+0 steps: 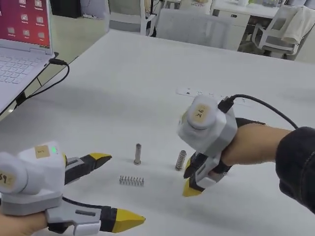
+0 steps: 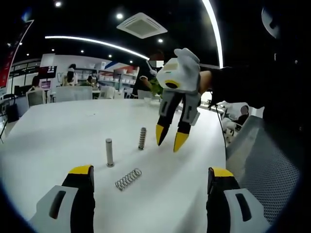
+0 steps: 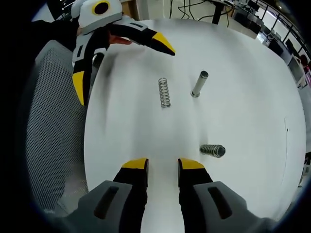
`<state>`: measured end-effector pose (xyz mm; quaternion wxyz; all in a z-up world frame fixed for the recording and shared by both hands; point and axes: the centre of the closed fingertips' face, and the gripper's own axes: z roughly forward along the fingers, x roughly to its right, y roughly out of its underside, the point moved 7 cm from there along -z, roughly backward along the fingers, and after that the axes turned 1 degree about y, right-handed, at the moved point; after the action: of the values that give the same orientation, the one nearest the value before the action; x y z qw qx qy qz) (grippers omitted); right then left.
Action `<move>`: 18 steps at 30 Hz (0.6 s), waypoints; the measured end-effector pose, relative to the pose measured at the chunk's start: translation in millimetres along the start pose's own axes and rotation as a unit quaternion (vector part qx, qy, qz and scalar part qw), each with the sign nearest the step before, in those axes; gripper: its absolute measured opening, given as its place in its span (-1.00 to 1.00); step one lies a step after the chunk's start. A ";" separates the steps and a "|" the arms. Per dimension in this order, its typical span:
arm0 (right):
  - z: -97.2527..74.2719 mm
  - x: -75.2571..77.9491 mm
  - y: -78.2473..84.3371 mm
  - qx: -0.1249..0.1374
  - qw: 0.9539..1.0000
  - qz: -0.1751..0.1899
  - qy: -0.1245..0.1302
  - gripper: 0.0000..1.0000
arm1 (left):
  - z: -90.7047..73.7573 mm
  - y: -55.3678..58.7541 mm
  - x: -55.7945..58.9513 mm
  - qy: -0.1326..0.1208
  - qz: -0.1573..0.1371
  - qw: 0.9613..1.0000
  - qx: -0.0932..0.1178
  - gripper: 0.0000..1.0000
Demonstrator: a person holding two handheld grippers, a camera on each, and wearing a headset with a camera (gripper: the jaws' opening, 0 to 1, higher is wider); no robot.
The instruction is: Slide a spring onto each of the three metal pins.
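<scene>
Two metal pins stand upright on the white table. The bare pin has no spring on it. A spring sits around the other pin. One loose spring lies flat in front of the bare pin. My left gripper is wide open and empty, just left of the loose spring. My right gripper points down beside the sprung pin, its jaws a little apart with nothing between them.
An open laptop sits at the far left with a black cable running off its side. A white power strip lies behind the pins. Office chairs stand past the table's far edge.
</scene>
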<state>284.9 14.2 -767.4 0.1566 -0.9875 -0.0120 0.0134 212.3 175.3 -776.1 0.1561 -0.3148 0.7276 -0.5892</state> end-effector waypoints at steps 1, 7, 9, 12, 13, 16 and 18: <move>0.2 -1.1 -1.6 0.001 1.000 -0.003 -0.001 -0.55 | -0.2 -0.3 0.1 0.000 0.000 1.000 0.000 0.89; 1.0 -8.9 -18.8 0.011 1.000 -0.022 -0.004 -0.56 | -2.2 -0.9 1.5 -0.002 0.002 1.000 0.001 0.88; 1.4 -9.6 -25.7 0.015 1.000 -0.028 -0.004 -0.56 | -2.9 -1.1 2.4 -0.003 0.003 1.000 0.000 0.88; 3.0 -10.5 -35.5 0.021 0.999 -0.037 -0.003 -0.56 | -4.0 -1.2 2.8 -0.004 0.003 1.000 0.001 0.88; 4.0 -10.3 -39.1 0.022 0.999 -0.042 -0.002 -0.56 | -4.6 -1.2 3.2 -0.004 0.003 1.000 0.000 0.88; 6.8 -8.0 -46.0 0.022 0.999 -0.047 -0.002 -0.56 | -6.0 -0.8 3.6 -0.005 0.002 1.000 -0.001 0.87; 8.8 -6.4 -49.3 0.022 0.999 -0.049 -0.002 -0.57 | -6.7 -0.6 3.5 -0.006 0.002 1.000 -0.001 0.87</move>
<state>277.3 63.6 -760.3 0.1788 -0.9820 -0.0601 0.0083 205.8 178.1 -773.3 0.1613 -0.3167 0.7282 -0.5861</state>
